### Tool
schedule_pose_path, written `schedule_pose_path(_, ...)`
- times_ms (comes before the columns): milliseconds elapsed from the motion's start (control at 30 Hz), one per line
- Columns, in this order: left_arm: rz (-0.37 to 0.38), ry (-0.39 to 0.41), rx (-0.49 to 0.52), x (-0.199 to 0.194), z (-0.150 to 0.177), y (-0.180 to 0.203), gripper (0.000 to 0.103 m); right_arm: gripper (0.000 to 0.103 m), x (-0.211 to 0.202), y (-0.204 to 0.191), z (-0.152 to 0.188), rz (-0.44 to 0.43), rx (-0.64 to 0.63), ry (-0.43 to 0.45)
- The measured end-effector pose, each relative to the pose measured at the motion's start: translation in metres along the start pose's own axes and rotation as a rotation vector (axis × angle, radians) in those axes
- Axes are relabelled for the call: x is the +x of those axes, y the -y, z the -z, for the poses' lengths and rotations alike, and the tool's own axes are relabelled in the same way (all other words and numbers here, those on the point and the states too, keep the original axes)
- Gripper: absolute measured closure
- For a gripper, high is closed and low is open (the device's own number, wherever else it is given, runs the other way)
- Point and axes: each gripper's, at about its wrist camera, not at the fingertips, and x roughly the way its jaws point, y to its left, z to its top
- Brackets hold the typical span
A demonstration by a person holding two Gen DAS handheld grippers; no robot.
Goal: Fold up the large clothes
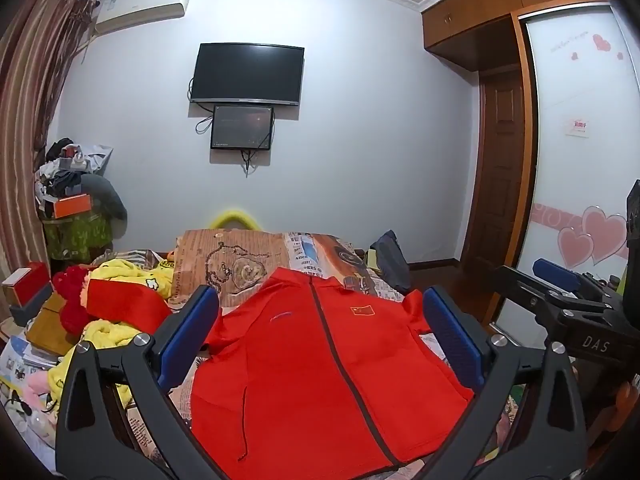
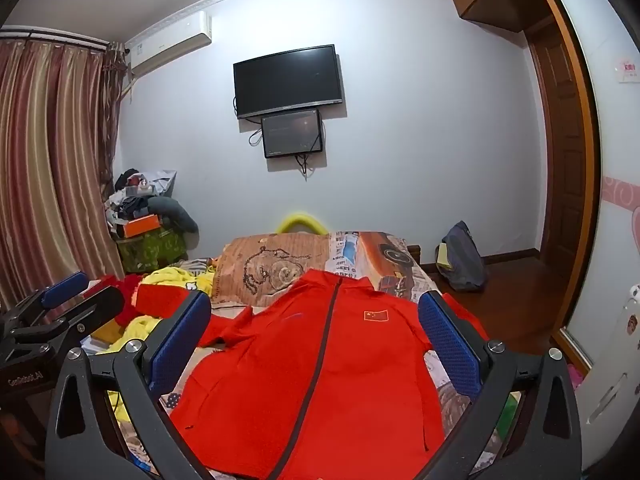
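Red zip jacket [image 1: 320, 368] lies flat, front up, on the bed [image 1: 240, 264], dark zipper down the middle, small flag patch on the chest, sleeves tucked at the sides; left gripper [image 1: 320, 344] and right gripper [image 2: 316, 340] both hover above it, jaws wide apart, holding nothing. Left to right: striped curtain [image 2: 48, 168], clutter pile [image 2: 148, 220], yellow blanket [image 1: 120, 280] on the patterned bed cover, wall TV [image 2: 288, 80], dark bag [image 2: 464, 256], wooden wardrobe [image 1: 500, 8].

Bed w/ newsprint-pattern cover [image 2: 280, 264], red zip jacket [image 2: 320, 392] spread flat, yellow blanket [image 2: 180, 278] at left edge
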Motion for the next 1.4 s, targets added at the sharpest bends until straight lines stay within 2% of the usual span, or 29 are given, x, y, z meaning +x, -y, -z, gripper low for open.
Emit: schedule_pose_path(1400,-0.021,-0.02,0.001,0.006,0.0014,-0.0012,0.0,0.0,0.0027,0.007,0.0017,0.006,0.001,-0.016)
